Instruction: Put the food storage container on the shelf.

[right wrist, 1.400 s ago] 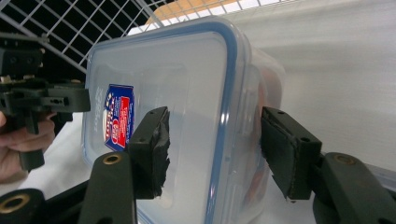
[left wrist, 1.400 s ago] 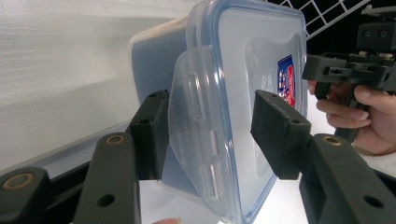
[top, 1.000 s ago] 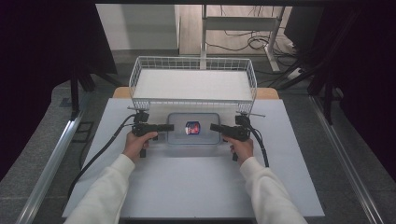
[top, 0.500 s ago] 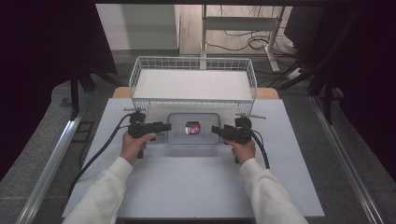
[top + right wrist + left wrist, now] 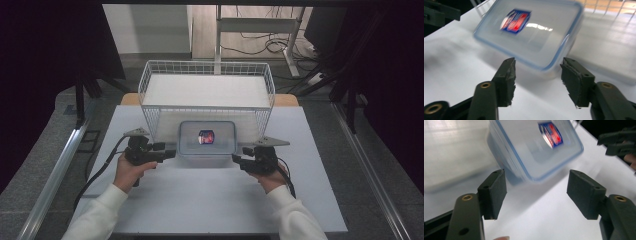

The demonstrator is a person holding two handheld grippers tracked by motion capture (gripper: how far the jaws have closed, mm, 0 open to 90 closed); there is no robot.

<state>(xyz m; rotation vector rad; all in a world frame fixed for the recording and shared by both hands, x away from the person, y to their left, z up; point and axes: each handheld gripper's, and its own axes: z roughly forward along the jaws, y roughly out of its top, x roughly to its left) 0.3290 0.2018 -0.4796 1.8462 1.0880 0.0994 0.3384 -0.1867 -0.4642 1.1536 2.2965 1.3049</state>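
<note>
container (image 5: 207,138): clear glossy plastic, blue-edged lid, glossy printed label (image 5: 206,136). basket (image 5: 207,90): white coated wire mesh. table (image 5: 210,195): smooth matt white board with slight sheen. left gripper (image 5: 536,192), right gripper (image 5: 537,80): matt black plastic, pads rubbery, right ones rough-edged. sleeves (image 5: 100,217): white knit cloth.

A clear box (image 5: 207,139) with a red-and-blue label sits on the white table (image 5: 210,200), right before the wire basket (image 5: 207,90). The left gripper (image 5: 169,154) points at the box's left side, its fingertips just short of it, nothing between them. The right gripper (image 5: 237,159) points at the box's right near corner, fingertips just clear of it, jaws parted.
</note>
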